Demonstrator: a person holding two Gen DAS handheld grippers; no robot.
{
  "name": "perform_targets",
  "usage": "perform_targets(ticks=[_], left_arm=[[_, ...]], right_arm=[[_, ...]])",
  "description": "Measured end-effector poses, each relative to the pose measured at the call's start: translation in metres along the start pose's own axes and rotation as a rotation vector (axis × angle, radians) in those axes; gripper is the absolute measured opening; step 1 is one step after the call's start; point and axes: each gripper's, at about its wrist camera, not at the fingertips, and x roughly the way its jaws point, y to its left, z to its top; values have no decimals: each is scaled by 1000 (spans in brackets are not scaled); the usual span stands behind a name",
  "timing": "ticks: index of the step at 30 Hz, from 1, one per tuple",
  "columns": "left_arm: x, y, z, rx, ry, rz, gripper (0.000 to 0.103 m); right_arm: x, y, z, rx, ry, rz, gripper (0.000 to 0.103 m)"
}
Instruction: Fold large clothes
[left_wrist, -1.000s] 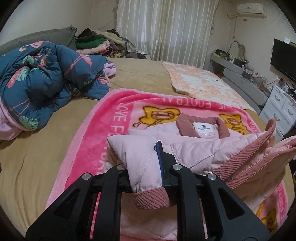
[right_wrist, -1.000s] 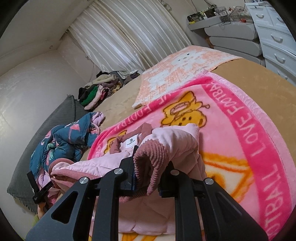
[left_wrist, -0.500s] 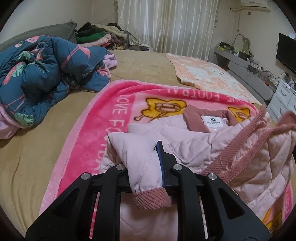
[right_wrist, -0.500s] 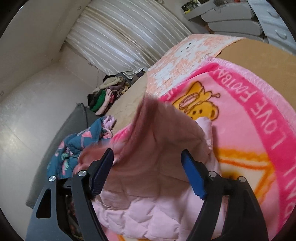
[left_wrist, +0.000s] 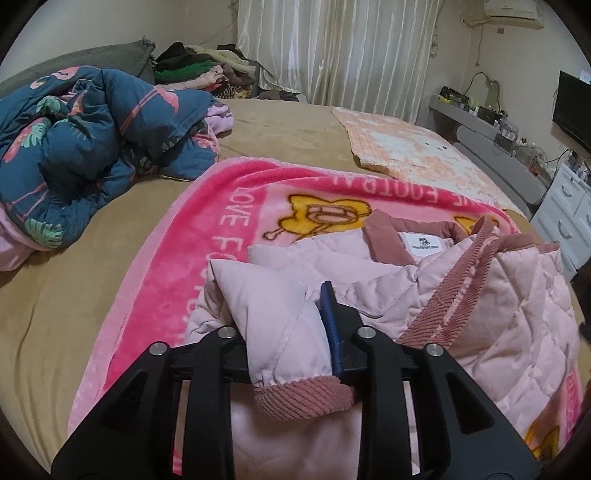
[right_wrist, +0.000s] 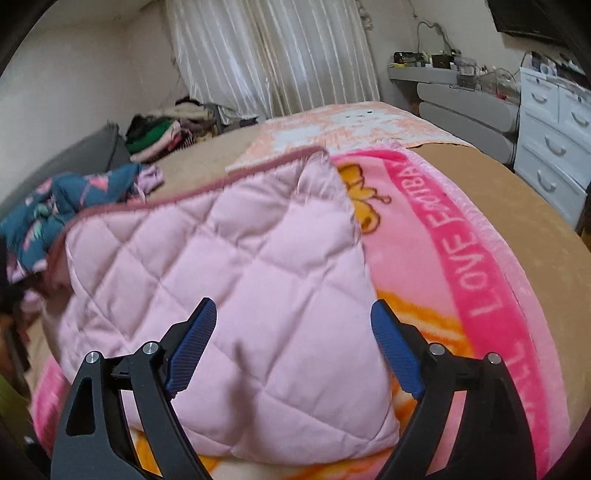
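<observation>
A pink quilted jacket (left_wrist: 491, 295) with dusty-rose ribbed trim lies on a bright pink blanket (left_wrist: 221, 236) on the bed. My left gripper (left_wrist: 288, 332) is shut on the jacket's sleeve (left_wrist: 273, 306) near its ribbed cuff and holds it over the jacket's body. In the right wrist view the jacket's quilted lining (right_wrist: 236, 280) lies folded over just beyond my right gripper (right_wrist: 293, 349), which is open and empty, its blue pads (right_wrist: 192, 345) wide apart.
A blue floral duvet (left_wrist: 85, 147) is heaped at the left. A peach towel (left_wrist: 410, 151) lies far right on the tan bed (left_wrist: 55, 302). A pile of clothes (left_wrist: 199, 70) sits by the curtain. White drawers (right_wrist: 554, 133) stand right of the bed.
My right gripper has opened and let go of the ribbed jacket edge, which dropped flat over the jacket. My left gripper stays shut on the sleeve and has barely moved.
</observation>
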Motion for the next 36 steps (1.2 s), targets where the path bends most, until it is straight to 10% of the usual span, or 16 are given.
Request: perform_targets(ticks=[7,10,14,36], left_arm=[[-16,-5,4,-25,-7,-26,35],[-27,-6,5,-49,-18,-89,75],[-46,-18,8,-10,-59,-69,91],[-99,-1,-28,120,-109,44,94]], right_arm=[[1,1,-16,8,-19,2,87],[-2,-1,-15,18,-21,8,87],[-6,-2,-14,28,-21,14,87],[-72,6,-17,-99,-104,-37,97]])
